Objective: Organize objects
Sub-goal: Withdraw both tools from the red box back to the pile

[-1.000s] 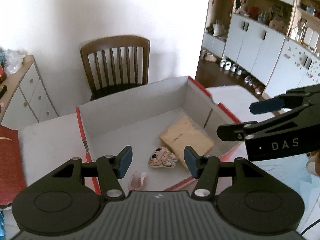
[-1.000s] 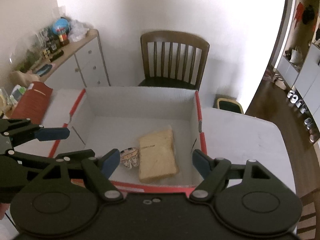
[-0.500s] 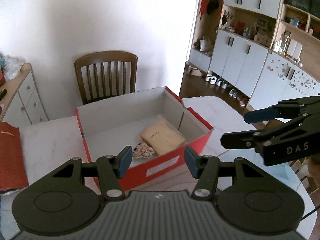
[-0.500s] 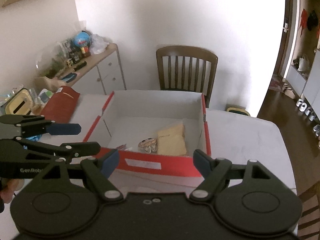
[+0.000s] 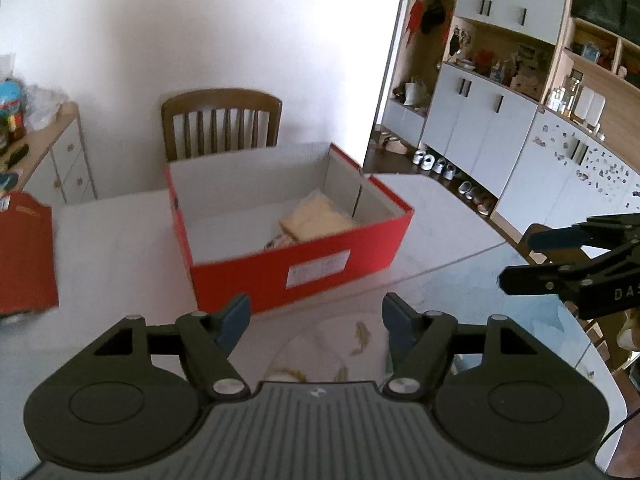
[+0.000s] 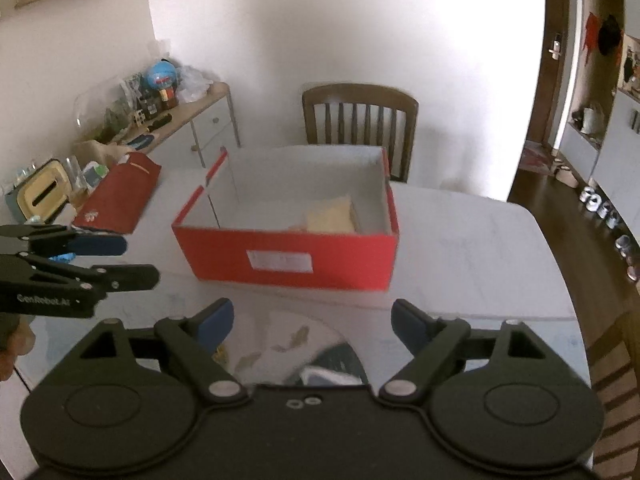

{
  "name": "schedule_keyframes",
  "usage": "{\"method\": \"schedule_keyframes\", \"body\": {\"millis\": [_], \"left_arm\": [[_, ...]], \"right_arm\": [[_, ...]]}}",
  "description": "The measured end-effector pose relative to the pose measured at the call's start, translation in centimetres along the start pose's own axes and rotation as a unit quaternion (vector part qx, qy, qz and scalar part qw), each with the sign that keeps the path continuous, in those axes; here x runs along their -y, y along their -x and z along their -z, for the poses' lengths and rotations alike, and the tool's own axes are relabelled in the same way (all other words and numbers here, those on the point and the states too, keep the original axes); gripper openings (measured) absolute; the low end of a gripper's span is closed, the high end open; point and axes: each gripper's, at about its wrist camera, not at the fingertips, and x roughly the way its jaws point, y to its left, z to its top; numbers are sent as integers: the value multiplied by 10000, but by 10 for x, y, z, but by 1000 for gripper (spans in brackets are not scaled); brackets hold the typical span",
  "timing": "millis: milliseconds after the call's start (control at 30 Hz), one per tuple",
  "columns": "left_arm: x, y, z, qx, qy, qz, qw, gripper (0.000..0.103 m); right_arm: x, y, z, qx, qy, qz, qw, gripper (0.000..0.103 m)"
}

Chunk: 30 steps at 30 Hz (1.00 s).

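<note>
A red shoe box [image 5: 340,264] [image 6: 288,260] stands open on the white table. Inside it lie a tan packet [image 5: 316,220] [image 6: 332,218] and a small cartoon-printed item [image 5: 276,242], mostly hidden by the front wall. My left gripper [image 5: 316,318] hangs in front of the box, its jaws opening with nothing gripped. My right gripper [image 6: 312,320] is beside it, jaws also opening and empty. A white cloth-like thing with small yellow prints [image 5: 344,344] [image 6: 288,344] lies on the table under both. Each gripper shows in the other's view: the right gripper [image 5: 520,260], the left gripper [image 6: 132,260].
A red lid [image 5: 24,252] [image 6: 120,196] lies left of the box. A wooden chair [image 5: 220,120] [image 6: 360,120] stands behind the table. A cluttered sideboard [image 6: 160,128] runs along the left wall. The table's right edge [image 6: 560,280] drops to a floor lined with shoes.
Both grippers have drawn back from above the box toward the near side of the table. The box now looks farther off, and both pairs of jaws stand wider.
</note>
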Motion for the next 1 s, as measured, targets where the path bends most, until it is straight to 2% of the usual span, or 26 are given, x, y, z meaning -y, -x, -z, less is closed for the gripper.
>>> {"method": "schedule_keyframes", "body": {"millis": [300,333,367,533,633,767,1000], "left_arm": [[-3,-4,53,-312,42,-214,9993,73],[-4,-5,58,-356,68,-196,9992,75],[-5,-5,62,-385,80,-185,9991,83],[-9,-9,82,-499,33,-213,9985,87],[-13,-13,92,-536,64,-179,9984,103],[-16,-23,106,-688,-22,-25,9976,103],[-16,-39,129,-714,-516,172,9960,103]], "right_arm": [[3,1,45,-104,-173,6,9998,97],[3,1,48,-124,-166,13,9998,98],[3,0,51,-153,-147,27,9998,99],[1,-10,66,-367,-104,119,9992,100],[3,-17,72,-485,-171,155,9986,100],[4,-30,77,-674,-214,213,9973,100],[7,-44,77,-832,-278,259,9958,100]]}}
